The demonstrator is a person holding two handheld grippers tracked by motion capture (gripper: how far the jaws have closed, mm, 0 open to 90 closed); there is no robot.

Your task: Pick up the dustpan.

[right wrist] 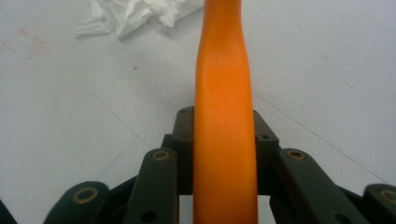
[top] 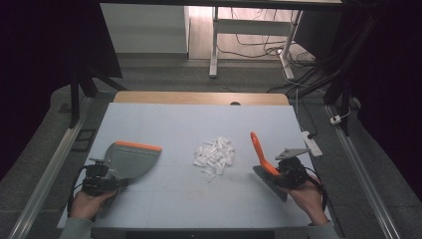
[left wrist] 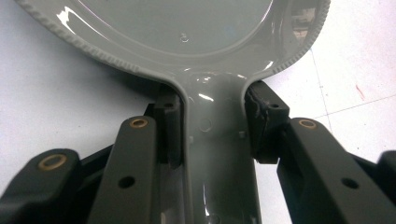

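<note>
Paper scraps [top: 214, 157] mid-frame between left gripper [top: 107, 183] clamped on dustpan [top: 132, 158] and right gripper [top: 286, 173] clamped on brush [top: 263, 157]; brush nearer.

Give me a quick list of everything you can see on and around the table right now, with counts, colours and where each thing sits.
dustpan: 1, grey with an orange front edge, flat on the table's left side, its handle clamped in the left claw
brush: 1, orange handle with dark bristles, right of the scraps, handle rising toward the far side, held by the right claw
paper scraps: 1 loose pile, white, near the table's middle, between dustpan and brush
table: 1, pale blue-white top with a wooden strip along the far edge
desk frame: 1, white legs, on the floor beyond the table
cables: several, dark, on the floor at the far right
left claw: 1, black, near left corner
right claw: 1, black, near right side
</note>
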